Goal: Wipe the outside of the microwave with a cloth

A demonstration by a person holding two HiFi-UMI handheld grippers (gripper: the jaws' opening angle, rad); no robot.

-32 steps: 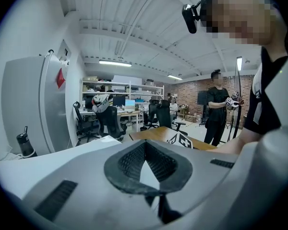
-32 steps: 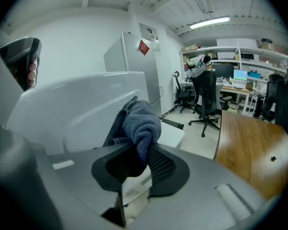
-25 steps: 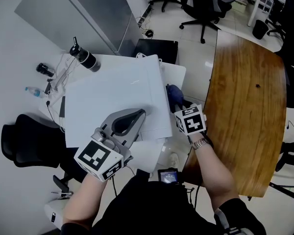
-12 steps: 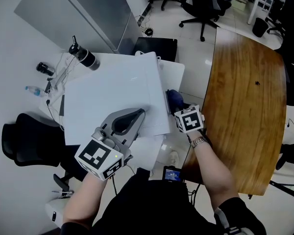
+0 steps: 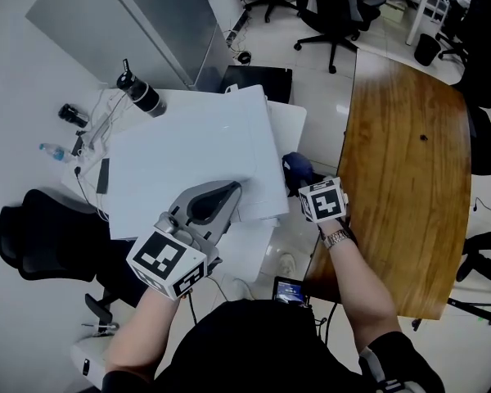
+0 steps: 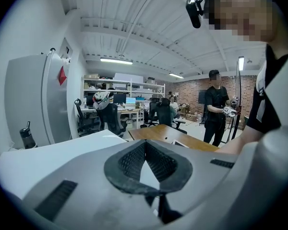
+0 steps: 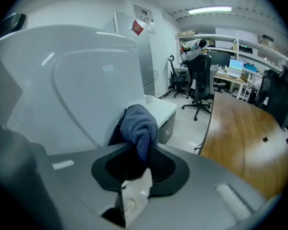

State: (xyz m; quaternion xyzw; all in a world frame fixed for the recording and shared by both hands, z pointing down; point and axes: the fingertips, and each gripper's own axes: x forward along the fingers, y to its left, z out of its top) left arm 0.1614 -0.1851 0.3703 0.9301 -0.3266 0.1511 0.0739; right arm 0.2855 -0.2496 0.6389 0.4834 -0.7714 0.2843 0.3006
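Observation:
The white microwave (image 5: 188, 154) fills the middle of the head view, seen from above. My left gripper (image 5: 231, 189) lies on its top near the front right corner, shut with nothing between the fingers; in the left gripper view its tips (image 6: 144, 145) meet over the white top (image 6: 48, 155). My right gripper (image 5: 304, 181) hangs beside the microwave's right side, shut on a bunched blue cloth (image 5: 295, 167). In the right gripper view the cloth (image 7: 140, 122) sticks out of the gripper (image 7: 142, 151) and rests against the microwave's white wall (image 7: 77, 80).
A curved wooden table (image 5: 401, 162) stands to the right. A black bottle (image 5: 141, 95), a small water bottle (image 5: 53, 150) and cables lie on the white desk behind the microwave. A black chair (image 5: 33, 240) is at left. A person (image 6: 215, 107) stands far off.
My right gripper and the cloth have slid a little down and toward me along the microwave's right side. The left gripper has stayed where it was.

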